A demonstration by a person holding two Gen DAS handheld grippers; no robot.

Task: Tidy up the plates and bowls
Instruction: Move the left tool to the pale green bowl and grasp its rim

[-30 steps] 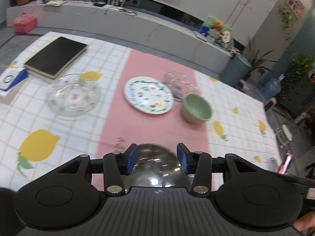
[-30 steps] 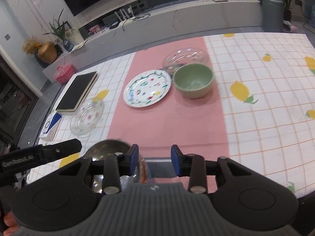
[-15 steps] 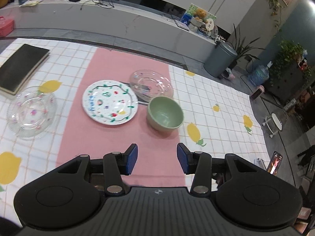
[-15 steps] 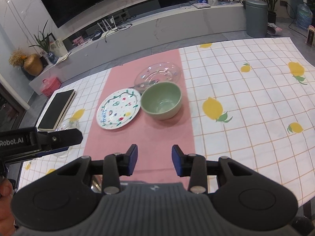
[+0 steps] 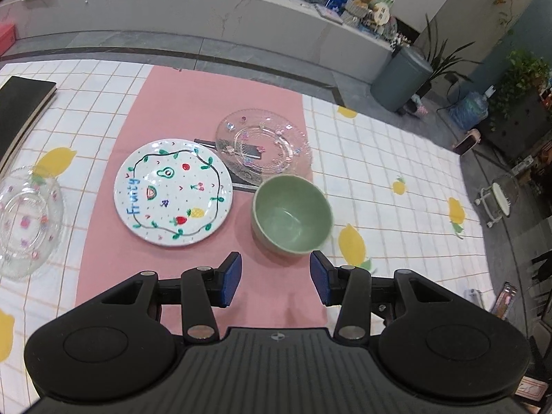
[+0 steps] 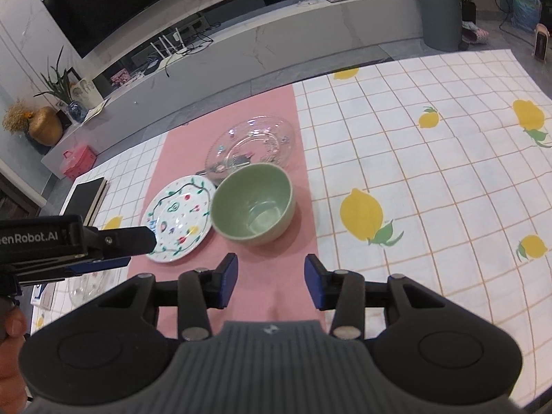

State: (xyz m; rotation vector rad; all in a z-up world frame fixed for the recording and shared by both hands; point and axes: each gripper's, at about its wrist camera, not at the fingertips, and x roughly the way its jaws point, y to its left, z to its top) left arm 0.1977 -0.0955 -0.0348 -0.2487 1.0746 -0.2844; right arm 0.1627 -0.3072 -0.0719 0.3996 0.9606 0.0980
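Observation:
A green bowl [image 5: 291, 219] [image 6: 253, 205] stands upright on the pink runner [image 5: 193, 103]. Left of it lies a white plate painted with fruit [image 5: 174, 191] [image 6: 179, 219]. Behind the bowl a clear glass plate [image 5: 264, 146] [image 6: 252, 146] rests partly on a dark flat thing. A second glass plate [image 5: 27, 220] lies at the far left. My left gripper [image 5: 275, 278] hangs open just in front of the bowl, nothing between its fingers. My right gripper [image 6: 271, 281] is also near the bowl's front; its jaws are opening and hold nothing. In the right wrist view the left gripper's finger [image 6: 114, 238] crosses the left side.
A black book [image 5: 20, 103] lies at the table's left edge. The checked cloth with lemons [image 6: 431, 189] covers the right half of the table. Beyond the far edge run a long stone bench and a grey bin [image 5: 400, 77]. A hand [image 6: 12, 324] shows at lower left.
Both grippers have moved right and forward toward the green bowl, which now looms larger. The shiny metal bowl that lay under the left gripper has dropped out of view. The right jaws stand slightly wider.

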